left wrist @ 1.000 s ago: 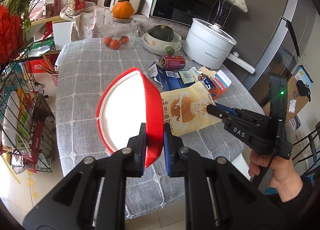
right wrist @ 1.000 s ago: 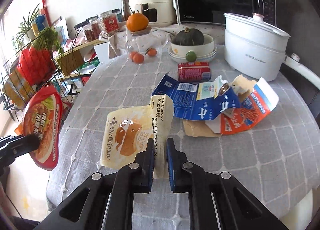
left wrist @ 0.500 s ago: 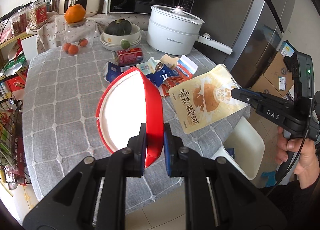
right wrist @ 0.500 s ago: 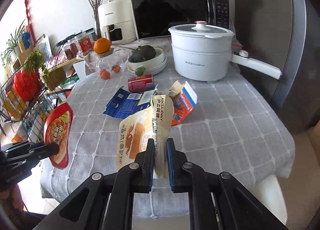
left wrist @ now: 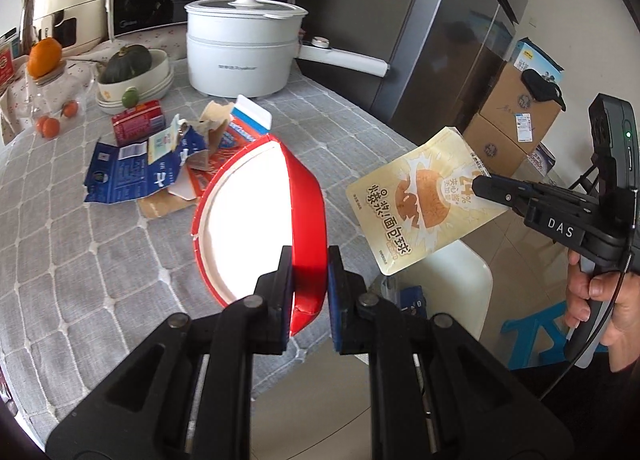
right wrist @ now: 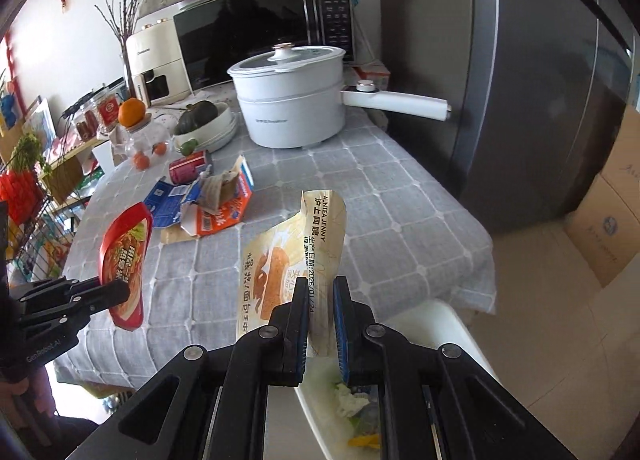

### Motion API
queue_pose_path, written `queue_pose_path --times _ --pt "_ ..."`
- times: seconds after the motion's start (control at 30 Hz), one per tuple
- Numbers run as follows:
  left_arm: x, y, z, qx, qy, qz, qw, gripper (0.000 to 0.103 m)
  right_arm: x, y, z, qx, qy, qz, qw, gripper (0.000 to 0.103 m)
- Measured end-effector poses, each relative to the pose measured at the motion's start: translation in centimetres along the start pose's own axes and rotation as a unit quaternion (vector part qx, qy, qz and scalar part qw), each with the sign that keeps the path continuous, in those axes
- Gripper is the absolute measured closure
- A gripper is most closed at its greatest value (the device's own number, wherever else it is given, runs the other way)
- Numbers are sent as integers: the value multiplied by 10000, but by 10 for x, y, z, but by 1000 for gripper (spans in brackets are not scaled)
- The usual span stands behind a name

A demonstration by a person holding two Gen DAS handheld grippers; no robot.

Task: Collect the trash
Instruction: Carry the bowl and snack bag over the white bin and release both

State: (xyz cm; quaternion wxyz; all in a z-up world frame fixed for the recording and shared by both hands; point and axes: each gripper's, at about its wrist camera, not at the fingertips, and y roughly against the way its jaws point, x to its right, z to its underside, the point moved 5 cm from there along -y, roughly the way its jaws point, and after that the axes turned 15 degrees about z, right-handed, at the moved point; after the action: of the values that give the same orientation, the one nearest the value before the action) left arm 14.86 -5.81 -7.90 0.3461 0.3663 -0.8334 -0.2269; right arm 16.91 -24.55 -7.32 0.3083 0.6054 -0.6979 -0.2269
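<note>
My left gripper [left wrist: 308,264] is shut on a red noodle bowl [left wrist: 256,220] with a white inside, held above the table's near edge; the bowl also shows in the right wrist view [right wrist: 126,256]. My right gripper [right wrist: 321,300] is shut on a yellow bread wrapper [right wrist: 292,256], held in the air past the table's edge; the wrapper also shows in the left wrist view [left wrist: 420,200]. A white trash bin [right wrist: 432,324] with scraps inside stands below the right gripper. A flattened blue carton [left wrist: 132,172], an orange-red carton [right wrist: 224,212] and a red can [left wrist: 138,126] lie on the table.
A grey checked tablecloth [left wrist: 80,260] covers the table. A white electric pot [left wrist: 240,52] with a long handle, stacked bowls with a squash [left wrist: 132,68], a microwave [right wrist: 264,28] and tangerines stand at the back. A grey fridge [right wrist: 540,100] and cardboard boxes [left wrist: 512,116] are to the right.
Both grippers have swung right and away from the table with their loads. The wrapper now hangs past the table's edge above the white bin.
</note>
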Motion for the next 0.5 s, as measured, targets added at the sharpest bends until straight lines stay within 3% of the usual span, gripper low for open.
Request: queue_pose_path --times 0.27,0.5 --pt "53 -49 7 -317 -411 531 9972 87 74 -9 35 -362 -232 502 9978 91" --pt "85 -83 14 -555 -620 794 9934 87 120 -37 73 -1139 -414 795 9894 91"
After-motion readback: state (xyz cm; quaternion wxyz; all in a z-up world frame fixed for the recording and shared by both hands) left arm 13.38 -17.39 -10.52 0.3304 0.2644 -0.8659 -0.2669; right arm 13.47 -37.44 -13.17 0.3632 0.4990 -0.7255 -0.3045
